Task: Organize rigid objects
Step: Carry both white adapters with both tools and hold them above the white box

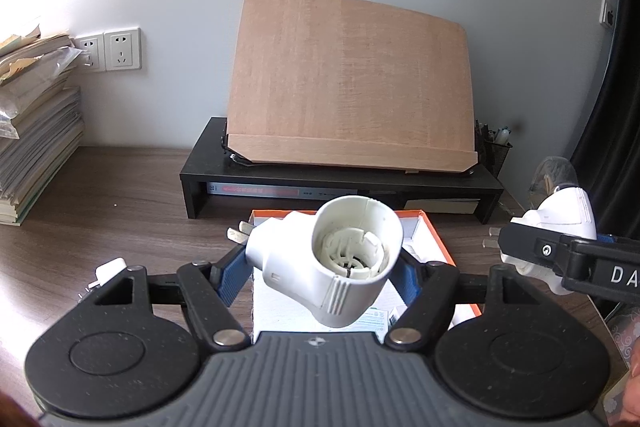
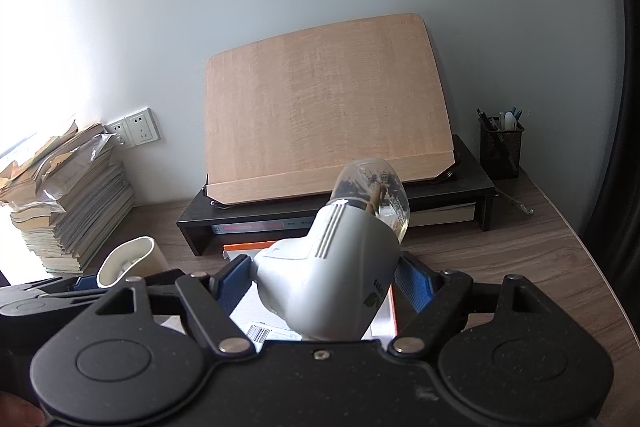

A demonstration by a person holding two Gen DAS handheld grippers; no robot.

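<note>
- The left gripper (image 1: 320, 273) has its blue-padded fingers (image 1: 230, 277) clamped on the flanks of a white plastic plug-in lamp socket with an empty round mouth (image 1: 340, 259). It is lifted clear above the shallow orange-rimmed cardboard box (image 1: 434, 227), mouth turned back toward the camera and metal prongs (image 1: 238, 233) aimed away, probably so the body sits square between the pads.
- The right gripper (image 2: 320, 281) is likewise closed on a second white plastic plug-in socket fitted with a clear glass bulb (image 2: 332, 267), gripped by the plastic body. That seems sensible, since it keeps the pads off the fragile bulb (image 2: 372, 193), which juts up and away.
- In the left view this second piece hangs just beyond the box's right edge; in the right view the empty socket shows to the left of the box.
- The box lies on the brown wood-grain desk (image 1: 120, 211); labelled packaging rests in it, so I judge it the place meant for both pieces, neither yet set down.
- A small white plug-like piece (image 1: 108, 271) rests on the desk left of the box.
- Behind the box stands a black monitor riser (image 1: 340, 179), carrying a tilted light wooden board (image 1: 348, 79).
- Far left of the box, a stack of papers (image 1: 36, 131) leans at the wall; far right, a black mesh pen cup (image 2: 502, 147).
</note>
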